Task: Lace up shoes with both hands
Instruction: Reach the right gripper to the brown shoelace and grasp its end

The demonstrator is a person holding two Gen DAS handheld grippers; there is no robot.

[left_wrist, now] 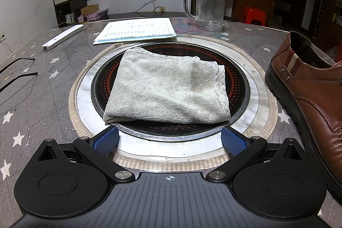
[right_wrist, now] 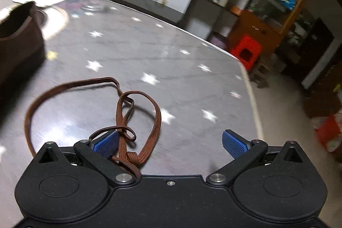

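A brown leather shoe [left_wrist: 310, 95] stands on the table at the right edge of the left wrist view, heel toward the far side; its lace eyelets are out of frame. My left gripper [left_wrist: 170, 139] is open, with nothing between its blue pads, and sits left of the shoe. In the blurred right wrist view a loose brown shoelace [right_wrist: 124, 108] lies looped on the table. My right gripper [right_wrist: 170, 142] is open; the lace runs past its left pad [right_wrist: 105, 143] and under the body. The shoe's dark heel [right_wrist: 19, 40] shows at the left edge.
A folded grey towel [left_wrist: 166, 87] lies on a round black hotplate [left_wrist: 237, 76] set in the starred table. Beyond are a lined paper pad [left_wrist: 136, 30], a clear plastic jug [left_wrist: 210, 5], a white bar [left_wrist: 63, 36] and spectacle arms [left_wrist: 19, 75]. The table's edge [right_wrist: 254, 104] drops off on the right.
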